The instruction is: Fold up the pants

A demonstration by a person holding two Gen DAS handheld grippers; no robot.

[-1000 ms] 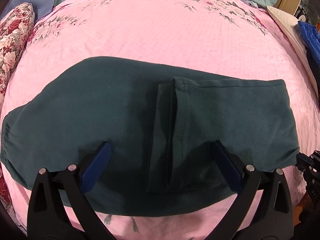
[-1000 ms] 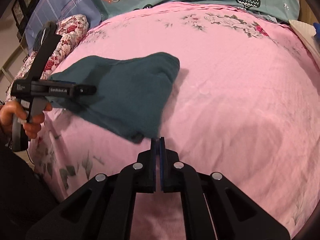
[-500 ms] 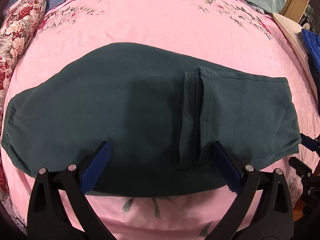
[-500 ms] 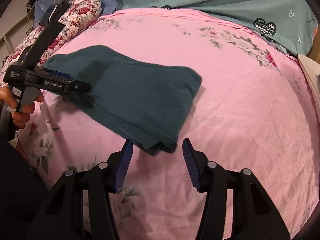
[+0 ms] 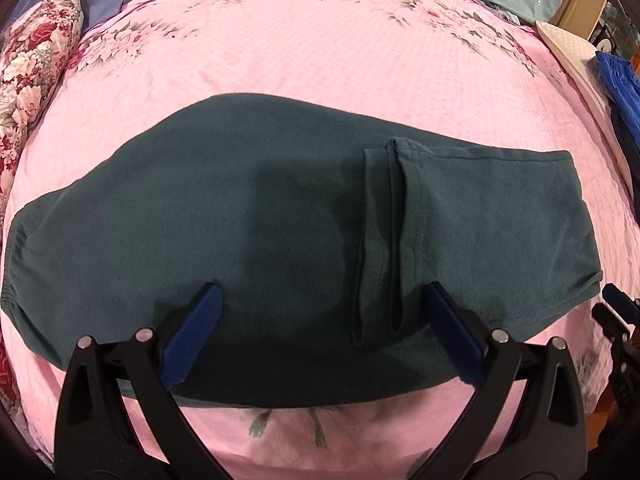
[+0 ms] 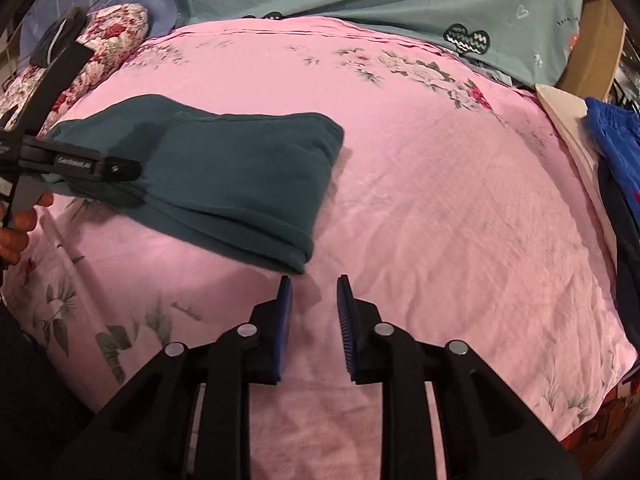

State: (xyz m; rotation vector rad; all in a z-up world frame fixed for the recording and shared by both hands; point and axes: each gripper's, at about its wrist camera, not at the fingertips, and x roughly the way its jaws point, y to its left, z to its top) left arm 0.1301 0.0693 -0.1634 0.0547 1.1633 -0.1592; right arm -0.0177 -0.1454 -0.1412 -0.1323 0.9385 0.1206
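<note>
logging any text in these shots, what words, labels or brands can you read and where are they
"GenRobot.AI": white print on the side of the left tool, seen from the right wrist view; small and soft, so this reading is approximate.
"Turn...": small dark print on the teal heart-patterned bedding; the rest is cut off and blurred.
Nothing is printed on the dark green pants, the pink bedspread or the right tool.

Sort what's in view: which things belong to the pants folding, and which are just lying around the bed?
Part of the job:
- dark green pants, already folded over once
- left claw, open above the pants
- right claw, open beside the folded end
- pink bedspread, the folding surface

Lying about:
- floral pillow
- teal heart-print bedding
- blue garment
</note>
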